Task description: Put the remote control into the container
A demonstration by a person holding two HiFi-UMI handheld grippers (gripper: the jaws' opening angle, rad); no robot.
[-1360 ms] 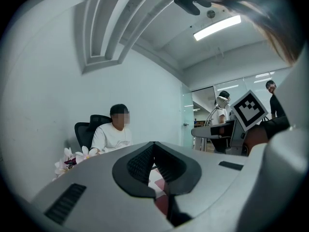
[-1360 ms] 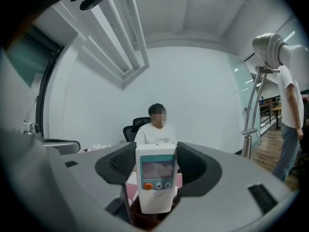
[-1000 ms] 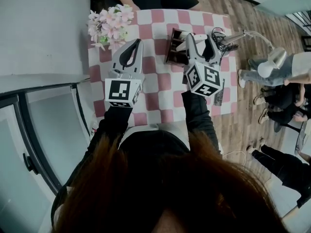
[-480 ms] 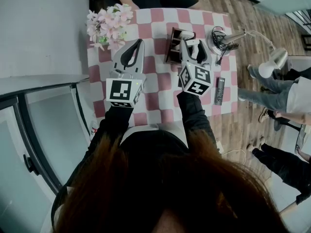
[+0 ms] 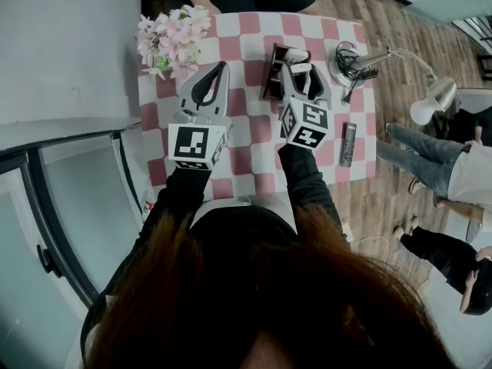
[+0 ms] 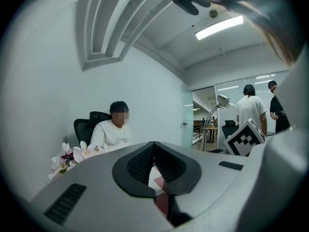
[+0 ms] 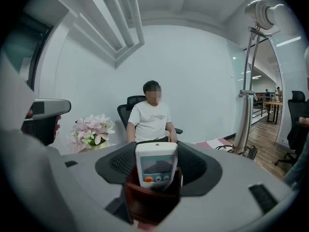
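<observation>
My right gripper [image 7: 155, 161] is shut on a white remote control [image 7: 155, 166] that stands upright, screen and buttons towards the camera. The remote's lower end sits inside the dark brown container [image 7: 152, 199], which stands right under the jaws. In the head view the container [image 5: 272, 74] is on the checked table, with the right gripper [image 5: 297, 61] over its right side and the remote [image 5: 295, 54] showing white at the tips. My left gripper [image 5: 218, 69] hovers to the left, shut and holding nothing; in its own view the left gripper [image 6: 154, 146] has its pads meeting.
A black remote [image 5: 348, 143] lies near the table's right edge. A desk lamp's base with a coiled cable [image 5: 350, 61] stands at the far right, pink flowers [image 5: 171, 38] at the far left. A person [image 7: 150, 117] sits across the table. People stand on the floor to the right.
My right gripper has moved left with the white remote, from beside the container to over it. The left gripper has stayed put. The people on the right have shifted.
</observation>
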